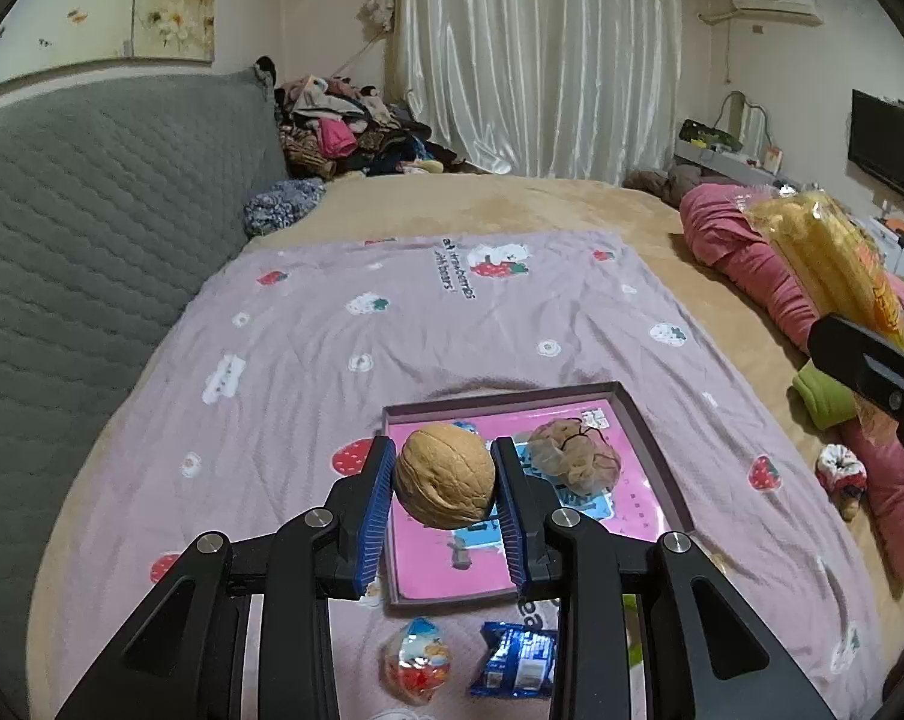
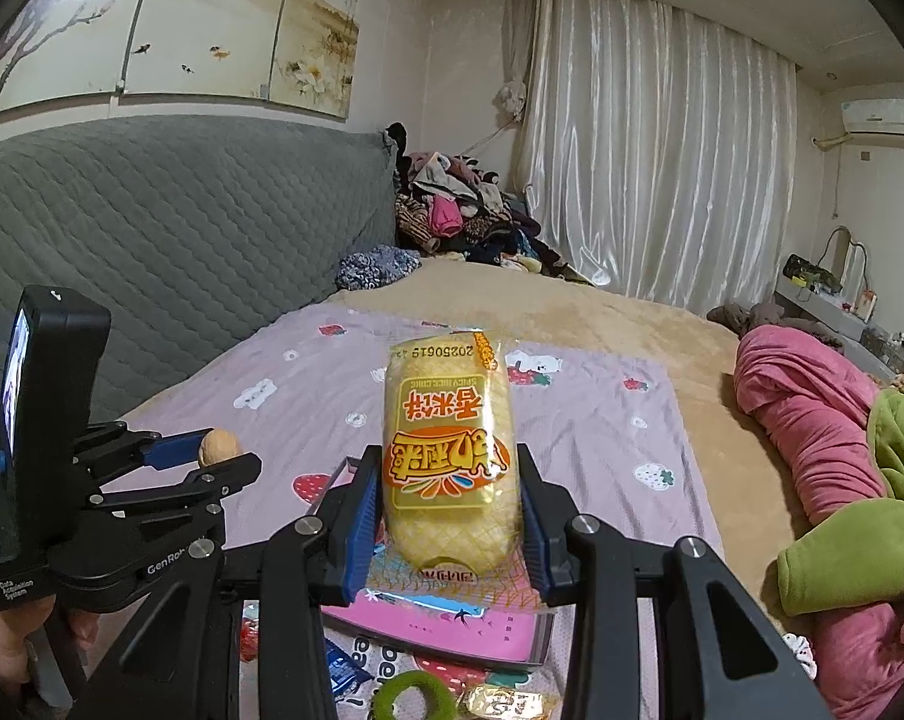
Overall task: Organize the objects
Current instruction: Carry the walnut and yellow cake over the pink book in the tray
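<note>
My left gripper (image 1: 443,477) is shut on a tan walnut (image 1: 444,477) and holds it above the near left part of a shallow pink tray (image 1: 656,456) on the bed. A crumpled beige hair net (image 1: 575,459) lies in the tray. My right gripper (image 2: 449,516) is shut on a yellow rice cracker packet (image 2: 449,450), held upright above the tray (image 2: 452,630). The packet also shows in the left wrist view (image 1: 830,258), at the right edge. The left gripper with the walnut (image 2: 219,447) shows in the right wrist view, at left.
A lilac strawberry-print sheet (image 1: 452,312) covers the bed. Near the tray's front lie a clear toy packet (image 1: 419,660), a blue snack packet (image 1: 515,660), a green hair ring (image 2: 416,696) and a gold candy (image 2: 503,702). A grey headboard (image 1: 92,228) stands left; pink and green bedding (image 2: 836,456) lies right.
</note>
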The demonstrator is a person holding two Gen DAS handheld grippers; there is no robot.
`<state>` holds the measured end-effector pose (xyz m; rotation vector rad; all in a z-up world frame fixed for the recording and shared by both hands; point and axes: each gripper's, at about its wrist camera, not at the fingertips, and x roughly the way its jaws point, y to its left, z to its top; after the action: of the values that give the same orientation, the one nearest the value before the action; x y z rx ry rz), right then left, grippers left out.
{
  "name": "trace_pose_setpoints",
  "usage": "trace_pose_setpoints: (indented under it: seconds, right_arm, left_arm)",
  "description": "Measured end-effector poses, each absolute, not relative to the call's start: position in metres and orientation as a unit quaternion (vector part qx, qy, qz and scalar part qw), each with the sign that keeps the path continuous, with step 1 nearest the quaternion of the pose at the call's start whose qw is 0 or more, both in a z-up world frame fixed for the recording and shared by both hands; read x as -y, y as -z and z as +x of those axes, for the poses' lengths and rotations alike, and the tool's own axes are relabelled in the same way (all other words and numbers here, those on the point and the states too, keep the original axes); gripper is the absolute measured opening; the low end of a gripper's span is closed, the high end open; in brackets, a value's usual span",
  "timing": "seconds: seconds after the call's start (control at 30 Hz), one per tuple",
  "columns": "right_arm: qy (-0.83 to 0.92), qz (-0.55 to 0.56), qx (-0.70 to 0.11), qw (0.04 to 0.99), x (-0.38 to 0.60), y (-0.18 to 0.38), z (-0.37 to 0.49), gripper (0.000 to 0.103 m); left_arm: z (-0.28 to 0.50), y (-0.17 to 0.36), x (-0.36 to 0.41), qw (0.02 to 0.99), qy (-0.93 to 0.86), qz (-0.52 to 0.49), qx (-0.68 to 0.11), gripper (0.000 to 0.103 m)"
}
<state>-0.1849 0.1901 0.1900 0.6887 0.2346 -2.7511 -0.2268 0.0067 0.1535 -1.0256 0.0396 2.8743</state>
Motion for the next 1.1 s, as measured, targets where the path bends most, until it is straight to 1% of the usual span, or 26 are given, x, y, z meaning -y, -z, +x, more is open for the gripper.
trace_pose_setpoints:
  seconds: [0.3, 0.43, 0.57, 0.73, 0.83, 0.93, 1.03, 1.1]
  right_arm:
    - [0.951, 0.257, -0.082, 0.149, -0.191, -0.159, -0.208, 0.041]
    - [0.948, 0.270, -0.080, 0.151, -0.194, -0.138, -0.221, 0.041]
    - [0.946, 0.279, -0.074, 0.148, -0.198, -0.117, -0.231, 0.041]
    - [0.940, 0.297, -0.057, 0.159, -0.201, -0.086, -0.244, 0.041]
    - [0.938, 0.304, -0.058, 0.154, -0.204, -0.067, -0.247, 0.041]
    - [0.933, 0.318, -0.058, 0.159, -0.202, -0.048, -0.254, 0.041]
    - [0.931, 0.320, -0.057, 0.166, -0.203, -0.035, -0.261, 0.041]
    - [0.932, 0.317, -0.045, 0.169, -0.207, -0.028, -0.262, 0.041]
  left_arm:
    - [-0.251, -0.111, -0.014, 0.047, -0.934, -0.353, -0.006, 0.033]
    - [-0.263, -0.086, -0.014, 0.048, -0.930, -0.364, -0.004, 0.033]
    - [-0.274, -0.063, -0.005, 0.049, -0.926, -0.373, 0.020, 0.033]
    - [-0.287, -0.037, -0.006, 0.043, -0.923, -0.382, 0.019, 0.033]
    - [-0.294, -0.018, -0.006, 0.049, -0.920, -0.387, 0.042, 0.033]
    - [-0.302, -0.002, -0.012, 0.042, -0.920, -0.388, 0.040, 0.034]
    - [-0.307, 0.010, -0.012, 0.052, -0.919, -0.387, 0.063, 0.034]
    - [-0.308, 0.016, -0.015, 0.051, -0.920, -0.385, 0.054, 0.033]
